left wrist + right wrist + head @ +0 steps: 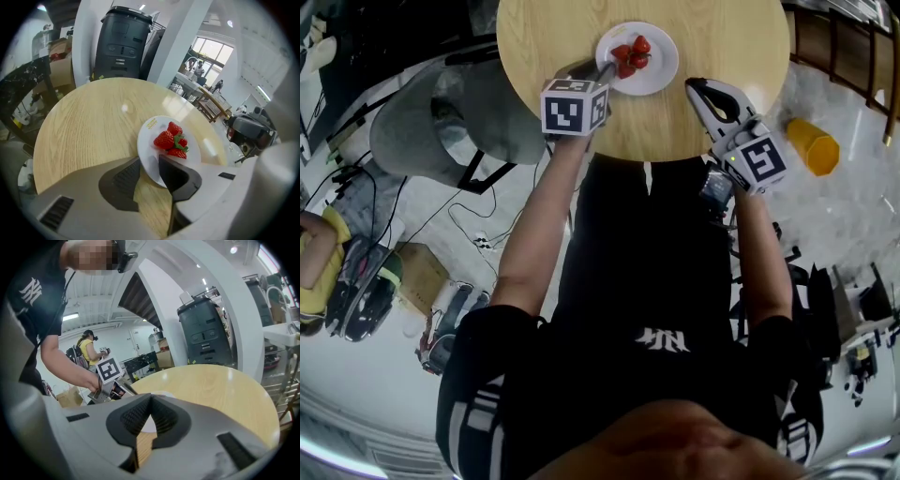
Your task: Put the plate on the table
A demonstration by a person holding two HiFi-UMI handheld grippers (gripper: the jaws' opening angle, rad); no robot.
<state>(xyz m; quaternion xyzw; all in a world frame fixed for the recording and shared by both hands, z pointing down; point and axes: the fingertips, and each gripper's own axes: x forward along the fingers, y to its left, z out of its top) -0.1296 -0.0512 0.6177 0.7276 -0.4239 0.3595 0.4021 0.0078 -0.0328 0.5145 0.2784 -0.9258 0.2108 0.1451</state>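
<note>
A white plate [663,71] with several strawberries [631,54] lies flat on the round wooden table [722,37], near its front edge. My left gripper [605,71] is at the plate's near-left rim. In the left gripper view its jaws [150,166] stand apart on either side of the plate's [151,127] rim, one pad under the edge and one over it, without pressing on it. My right gripper [698,90] hovers over the table's front edge to the right of the plate. Its jaws [150,398] are shut, tips together, with nothing between them.
A yellow cup [812,145] lies on the floor to the right of the table. A grey chair [450,117] stands to the left, with cables and bags beyond it. A black bin [123,42] stands behind the table. A person in yellow [89,350] is further off.
</note>
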